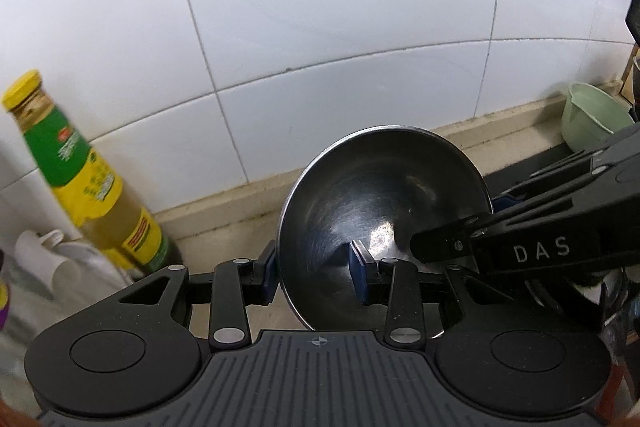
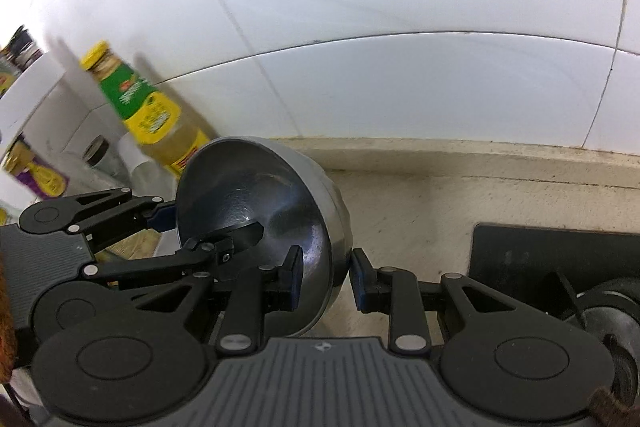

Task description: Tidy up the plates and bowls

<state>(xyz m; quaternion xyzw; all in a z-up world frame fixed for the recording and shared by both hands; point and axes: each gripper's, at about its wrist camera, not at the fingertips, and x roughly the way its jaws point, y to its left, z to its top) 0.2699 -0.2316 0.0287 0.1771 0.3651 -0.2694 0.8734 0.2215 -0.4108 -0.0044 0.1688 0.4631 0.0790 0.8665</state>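
Both tools are sharing one steel bowl (image 1: 382,223), which is hanging tilted in the air above the beige bench (image 2: 440,211), its mouth turned toward the left wrist camera and its rounded back toward the tiled wall (image 1: 320,7). The left hand-held gripper (image 1: 316,269) is pinching the near rim, one blue pad inside the bowl and the other against the outer wall. The right hand-held gripper (image 2: 326,277) is pinching the rim on the opposite side in the same way, so each pair of jaws is clamped on thin metal rather than closed empty.

The bowl is looking light, rigid and thin-walled, so it should be carrying easily and not bending under the pads. Its polished surface is looking slippery, though, and a curved wall is offering the flat pads little to bite on; a pinch right at the rolled rim is probably the safest hold. With two grips on opposite sides, any twist of one hand against the other could be levering the bowl out of a pad.

A yellow-capped sauce bottle (image 1: 86,179) is standing near the wall to the left, well apart from the bowl, and a pale green bowl (image 1: 588,119) is sitting far right by a dark tray (image 2: 556,251)
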